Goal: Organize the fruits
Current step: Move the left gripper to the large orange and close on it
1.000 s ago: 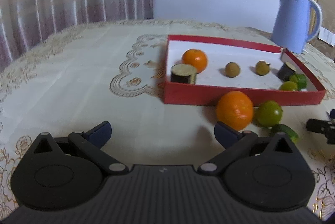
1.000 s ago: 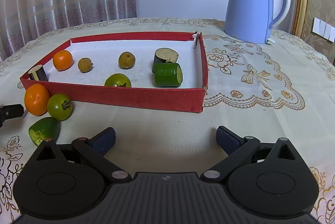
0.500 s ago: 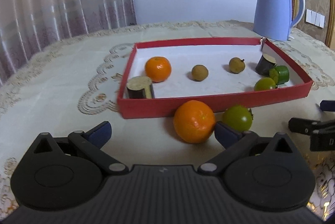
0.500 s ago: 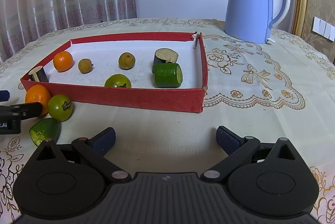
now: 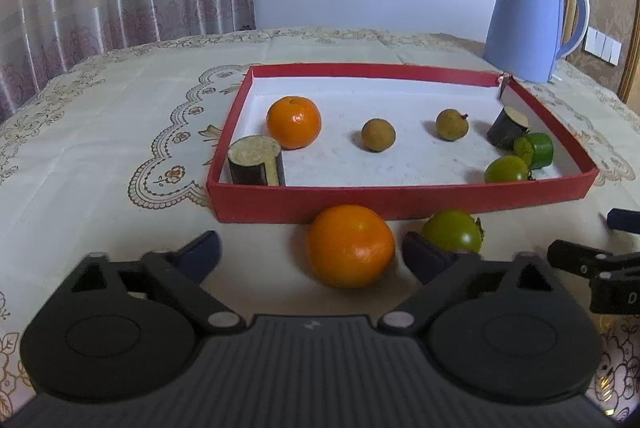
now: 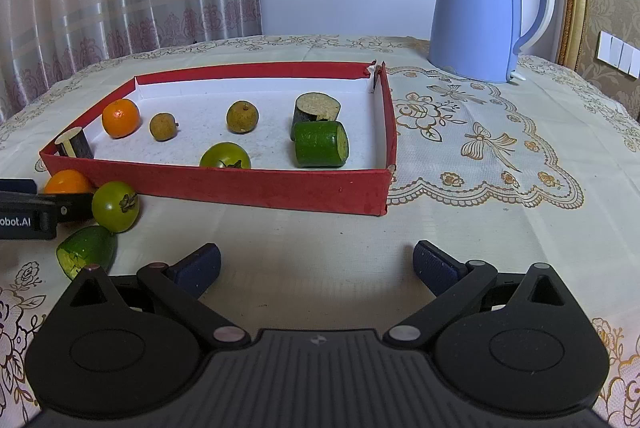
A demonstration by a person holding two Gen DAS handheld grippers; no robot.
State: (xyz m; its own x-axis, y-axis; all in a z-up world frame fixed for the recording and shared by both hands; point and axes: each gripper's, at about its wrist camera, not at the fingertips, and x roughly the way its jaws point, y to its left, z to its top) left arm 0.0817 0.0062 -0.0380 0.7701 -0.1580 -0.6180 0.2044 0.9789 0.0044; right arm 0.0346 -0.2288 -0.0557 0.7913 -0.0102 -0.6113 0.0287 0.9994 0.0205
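A red tray holds an orange, two brown longans, a green tomato, two eggplant pieces and a cucumber piece. Outside, against its front wall, lie a larger orange, a green tomato and a cucumber piece. My left gripper is open, and the larger orange sits between its fingers near the right one. It also shows in the right wrist view. My right gripper is open and empty over bare tablecloth.
A blue electric kettle stands behind the tray's right corner. The round table has a cream embroidered cloth. Curtains hang behind on the left.
My left gripper has swung right and moved forward, so the larger orange now lies between its fingers. The right gripper has not moved.
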